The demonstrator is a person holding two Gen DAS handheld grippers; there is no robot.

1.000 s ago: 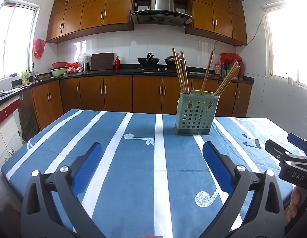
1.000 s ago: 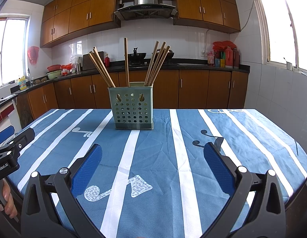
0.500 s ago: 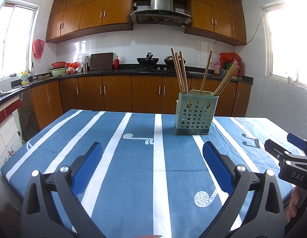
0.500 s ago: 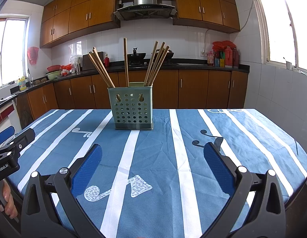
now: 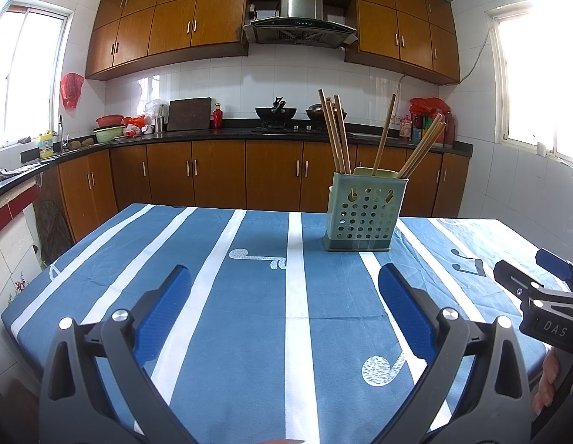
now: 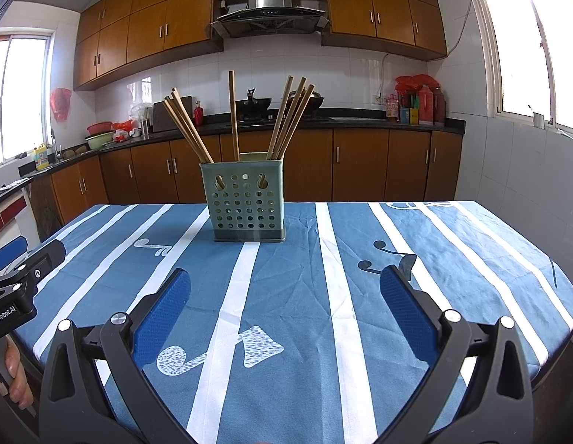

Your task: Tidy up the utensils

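While holder (image 6: 247,205) stands upright on counter (image 6: 360,259), chopsticks (image 6: 232,114) fan out inside; left claw (image 5: 284,296) & right claw (image 6: 284,296) both spread wide, empty, level above cloth.

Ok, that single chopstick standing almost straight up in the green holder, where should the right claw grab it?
Grip the upright chopstick on its bare upper shaft, well above the holder rim, coming from the front with the open right claw. It stands alone between the leaning bundles, so there's probably room either side.
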